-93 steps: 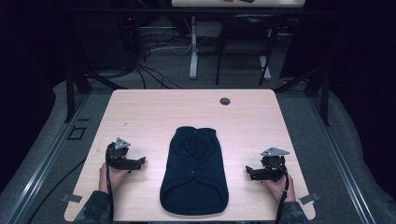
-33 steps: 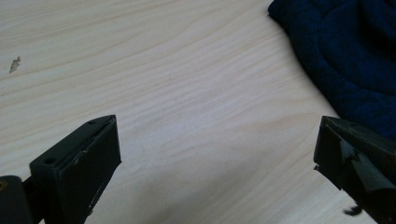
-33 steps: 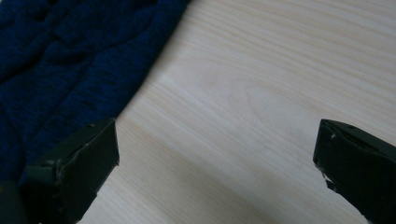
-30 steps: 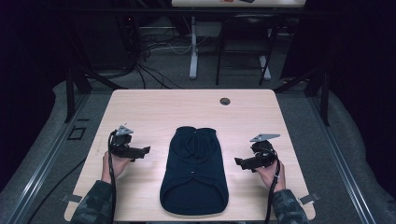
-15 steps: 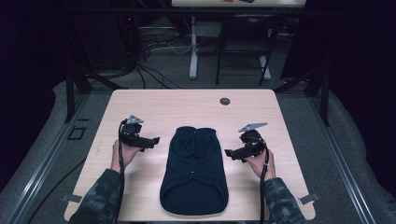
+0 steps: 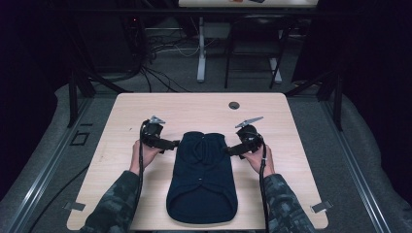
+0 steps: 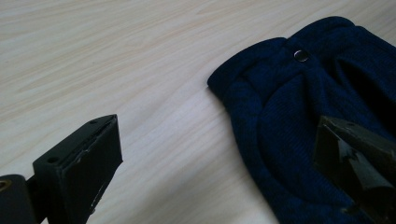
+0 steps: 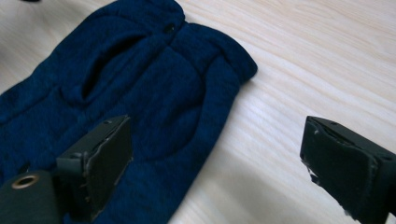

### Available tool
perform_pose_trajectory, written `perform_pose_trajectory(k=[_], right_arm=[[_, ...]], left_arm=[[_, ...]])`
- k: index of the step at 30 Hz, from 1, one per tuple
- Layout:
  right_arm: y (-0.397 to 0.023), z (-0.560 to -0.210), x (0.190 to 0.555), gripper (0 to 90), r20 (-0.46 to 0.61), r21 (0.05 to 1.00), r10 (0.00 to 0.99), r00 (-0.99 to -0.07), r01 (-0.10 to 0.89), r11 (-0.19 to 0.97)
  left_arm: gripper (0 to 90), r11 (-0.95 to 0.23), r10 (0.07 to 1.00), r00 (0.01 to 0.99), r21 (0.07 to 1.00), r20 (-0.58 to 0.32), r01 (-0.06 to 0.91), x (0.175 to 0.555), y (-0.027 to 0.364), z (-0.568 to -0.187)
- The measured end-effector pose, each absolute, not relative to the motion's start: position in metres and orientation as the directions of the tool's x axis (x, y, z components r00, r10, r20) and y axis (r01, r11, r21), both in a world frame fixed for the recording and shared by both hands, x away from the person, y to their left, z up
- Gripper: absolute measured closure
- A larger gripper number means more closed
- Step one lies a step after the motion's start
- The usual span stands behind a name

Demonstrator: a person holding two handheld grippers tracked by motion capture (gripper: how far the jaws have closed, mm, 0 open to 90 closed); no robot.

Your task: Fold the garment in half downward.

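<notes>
Navy knit garment is being shown at frame centre on the tabletop, its lower hem cut off. Left gripper and right gripper are being held spread at its upper corners, the right jaws having just been closing; no writing is readable.

I see wooden table | round grommet hole near far edge | cables behind (floor, dim)
</notes>
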State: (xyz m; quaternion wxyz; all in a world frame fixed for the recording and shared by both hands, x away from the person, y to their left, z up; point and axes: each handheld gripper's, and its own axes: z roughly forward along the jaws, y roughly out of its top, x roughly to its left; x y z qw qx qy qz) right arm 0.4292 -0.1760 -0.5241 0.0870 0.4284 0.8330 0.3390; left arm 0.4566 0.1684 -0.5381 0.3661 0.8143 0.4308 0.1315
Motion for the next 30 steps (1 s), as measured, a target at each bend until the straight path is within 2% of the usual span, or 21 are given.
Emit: perform_pose_trajectory(k=[12,15,18,19,21,30], right_arm=[[-0.154,-0.534,0.462,18.3,0.193,0.621,0.779,-0.596,0.689,0.374],[-0.15,-0.537,0.47,25.6,0.194,0.62,0.786,-0.587,0.694,0.366],[-0.146,-0.54,0.473,27.4,0.176,0.612,0.79,-0.588,0.694,0.38],[-0.144,-0.543,0.477,32.1,0.197,0.605,0.787,-0.584,0.704,0.371],[-0.142,-0.544,0.481,34.2,0.199,0.605,0.793,-0.575,0.709,0.362],[-0.13,-0.546,0.486,38.3,0.18,0.584,0.793,-0.583,0.712,0.39]], left_arm=[[6.3,-0.368,0.792,0.598,0.684,-0.125,0.63,0.475,0.141,-0.551],[9.5,-0.369,0.799,0.591,0.683,-0.114,0.631,0.479,0.137,-0.551],[9.6,-0.38,0.805,0.583,0.664,-0.105,0.644,0.483,0.133,-0.552],[11.1,-0.384,0.804,0.585,0.659,-0.106,0.647,0.485,0.131,-0.553],[13.5,-0.39,0.804,0.586,0.657,-0.099,0.645,0.487,0.126,-0.554],[15.7,-0.434,0.787,0.612,0.633,-0.081,0.641,0.489,0.116,-0.56]])
